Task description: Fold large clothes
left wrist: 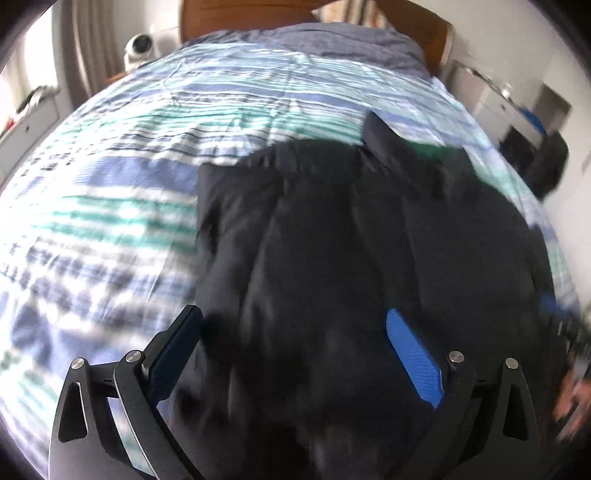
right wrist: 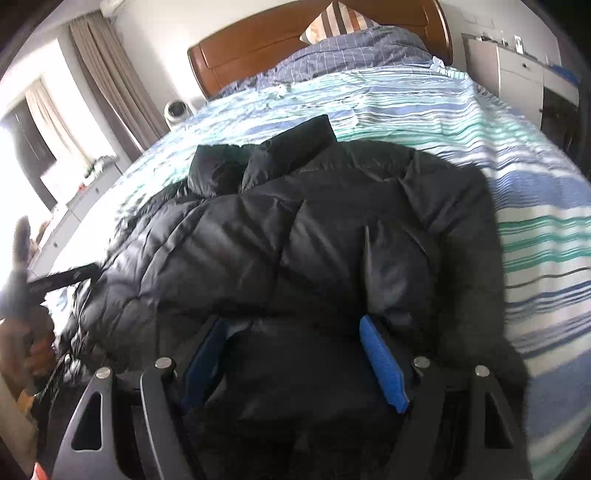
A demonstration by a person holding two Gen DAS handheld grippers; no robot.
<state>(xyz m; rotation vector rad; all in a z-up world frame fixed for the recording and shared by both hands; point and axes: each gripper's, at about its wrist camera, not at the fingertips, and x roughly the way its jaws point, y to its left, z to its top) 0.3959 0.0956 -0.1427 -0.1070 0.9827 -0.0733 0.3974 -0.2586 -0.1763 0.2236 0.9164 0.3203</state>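
L hand-held gripper (left wrist: 295, 343) jaws spread wide, angled down; R hand-held gripper (right wrist: 291, 350) jaws apart, also angled down.

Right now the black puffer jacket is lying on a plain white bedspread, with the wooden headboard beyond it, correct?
Not quite. The bedspread is striped in blue, teal and white, not plain white; the right wrist view shows it clearly. The black puffer jacket does lie on it, with the wooden headboard beyond.

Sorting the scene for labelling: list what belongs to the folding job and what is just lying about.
Job:
- black puffer jacket
- left claw, open over the jacket
- right claw, closed on a thick fold of jacket
- striped bedspread, the work surface

Lying about:
- striped pillow
- white fan
- white cabinet
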